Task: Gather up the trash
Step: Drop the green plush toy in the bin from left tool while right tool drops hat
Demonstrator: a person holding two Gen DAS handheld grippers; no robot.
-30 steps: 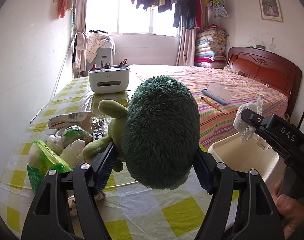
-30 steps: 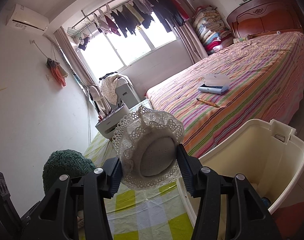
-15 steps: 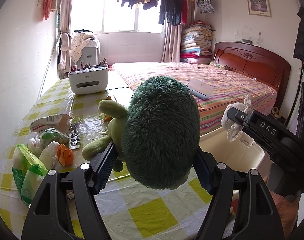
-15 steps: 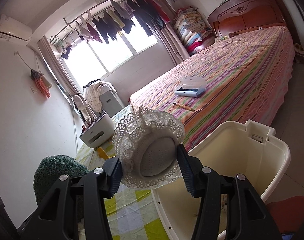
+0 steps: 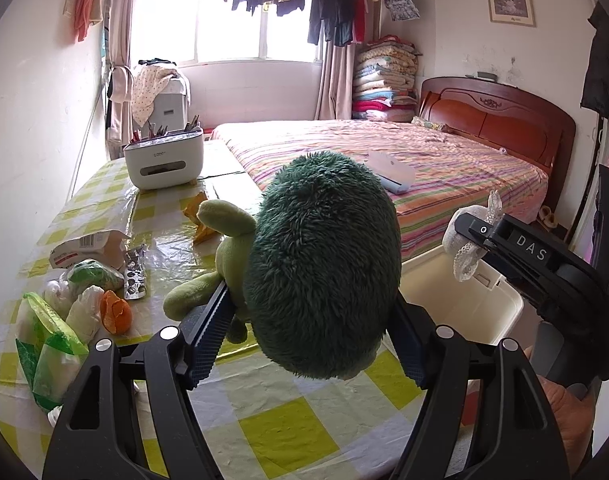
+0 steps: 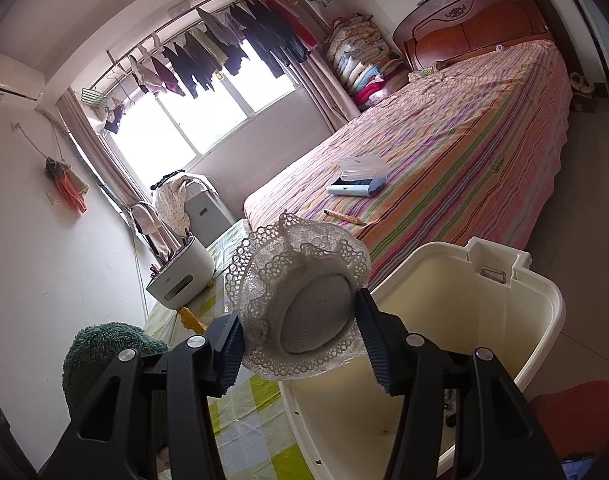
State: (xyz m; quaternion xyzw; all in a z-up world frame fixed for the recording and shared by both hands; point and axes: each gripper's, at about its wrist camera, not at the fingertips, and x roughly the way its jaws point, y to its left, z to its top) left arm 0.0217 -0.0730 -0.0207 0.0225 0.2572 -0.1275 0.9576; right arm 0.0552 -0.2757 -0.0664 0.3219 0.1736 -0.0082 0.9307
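Observation:
My left gripper (image 5: 304, 344) is shut on a dark green plush toy (image 5: 322, 264) with light green limbs, held above the yellow-checked table (image 5: 280, 436). My right gripper (image 6: 300, 344) is shut on a small white lace hat (image 6: 300, 300), held over the near rim of a cream plastic bin (image 6: 516, 344). The bin also shows in the left wrist view (image 5: 460, 304), with the right gripper and hat (image 5: 468, 248) above it. Loose trash lies at the table's left: green and white plastic bags (image 5: 48, 336), an orange peel (image 5: 114, 312), a crumpled paper packet (image 5: 88, 244).
A white tissue box with pens (image 5: 164, 160) stands at the table's far end. A yellow wrapper (image 5: 198, 216) and a blister pack (image 5: 134, 276) lie mid-table. A striped bed (image 5: 424, 168) with a blue case runs along the right. A wall borders the left.
Both grippers have swung right and back from the table with their loads; the bin now sits more fully under the right gripper, and more of the trash pile shows.

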